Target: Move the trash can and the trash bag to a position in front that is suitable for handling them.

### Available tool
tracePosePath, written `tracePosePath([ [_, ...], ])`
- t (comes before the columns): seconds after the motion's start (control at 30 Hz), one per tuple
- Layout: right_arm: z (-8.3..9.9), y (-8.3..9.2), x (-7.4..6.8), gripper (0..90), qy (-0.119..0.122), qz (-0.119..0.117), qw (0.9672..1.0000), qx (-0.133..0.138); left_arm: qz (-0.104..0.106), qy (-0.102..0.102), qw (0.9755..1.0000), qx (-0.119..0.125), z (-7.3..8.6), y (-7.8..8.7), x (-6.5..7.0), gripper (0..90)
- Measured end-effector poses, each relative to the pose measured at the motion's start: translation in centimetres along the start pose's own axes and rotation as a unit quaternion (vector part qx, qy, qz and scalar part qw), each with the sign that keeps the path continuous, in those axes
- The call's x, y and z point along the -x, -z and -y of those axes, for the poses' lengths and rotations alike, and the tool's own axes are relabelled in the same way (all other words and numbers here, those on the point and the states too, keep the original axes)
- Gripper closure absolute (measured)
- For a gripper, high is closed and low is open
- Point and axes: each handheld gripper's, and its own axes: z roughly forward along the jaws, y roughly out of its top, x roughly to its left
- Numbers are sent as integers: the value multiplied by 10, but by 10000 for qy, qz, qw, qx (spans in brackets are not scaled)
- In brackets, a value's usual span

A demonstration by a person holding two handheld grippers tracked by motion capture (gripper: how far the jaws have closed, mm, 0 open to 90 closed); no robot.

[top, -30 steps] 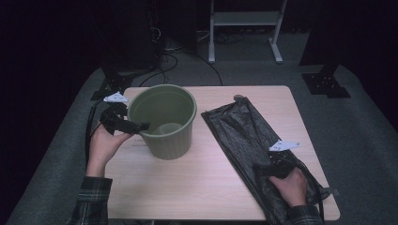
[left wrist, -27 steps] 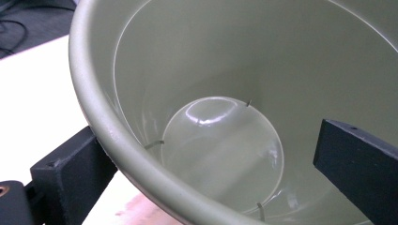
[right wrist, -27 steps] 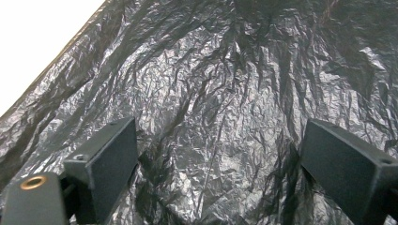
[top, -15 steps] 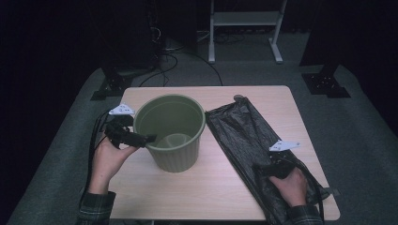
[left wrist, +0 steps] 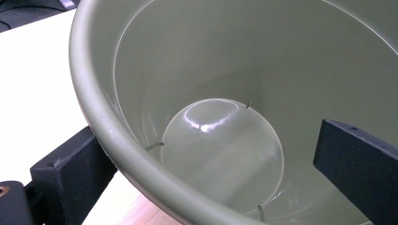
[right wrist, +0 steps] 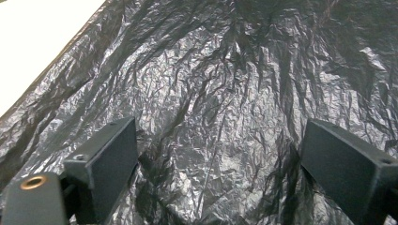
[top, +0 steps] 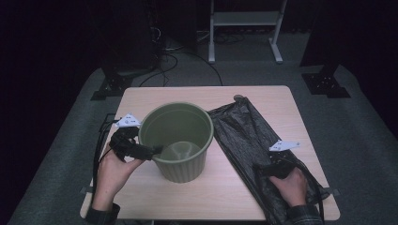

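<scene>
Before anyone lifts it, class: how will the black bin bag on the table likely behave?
The black bin bag lies flat and crinkled, so it probably droops limply. Its thin film suggests it is light. The glossy sheen hints it may slip between the right gripper jaws.

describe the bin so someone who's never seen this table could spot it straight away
On the pale wooden table, look left of the crumpled black plastic bag lying flat. The bin is the olive-green round tub standing upright with nothing inside, its near rim straddled by the left gripper. It is the one tall, rigid, coloured thing there.
</scene>
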Motion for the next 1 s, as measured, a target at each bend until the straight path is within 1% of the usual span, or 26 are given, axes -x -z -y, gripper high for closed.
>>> tracePosePath([
  [0.03,0,0,0,105,0,0,10000,0,0,0,10000,0,0,0,0,0],
  [0.17,0,0,0,105,7,1,10000,0,60,65,9999,133,0,-3,-1,0],
  [0.3,0,0,0,105,12,1,10000,2,57,27,9999,117,-3,-7,1,0],
  [0.4,0,0,0,105,3,-3,10000,0,95,-29,9999,69,-10,-15,7,0],
  [0.43,0,0,0,105,3,-3,10000,0,95,-29,9999,69,-10,-15,7,0],
  [0.47,0,0,0,105,2,-3,10000,0,118,-47,9999,71,-13,-19,9,0],
  [0.6,0,0,0,105,2,-3,10000,-3,150,-63,9998,86,-17,-25,13,0],
  [0.67,0,0,0,105,-2,-6,10000,-3,195,-94,9997,83,-23,-32,19,0],
  [0.73,0,0,0,105,4,-5,10000,-2,215,-110,9997,80,-24,-34,20,0],
  [0.83,0,0,0,105,3,-6,10000,-2,280,-158,9994,82,-31,-44,29,0],
  [0.93,0,0,0,105,2,-6,10000,-2,311,-167,9993,92,-33,-48,32,0],
  [1.0,0,0,0,104,2,-6,10000,-1,363,-174,9991,143,-36,-53,37,0],
])
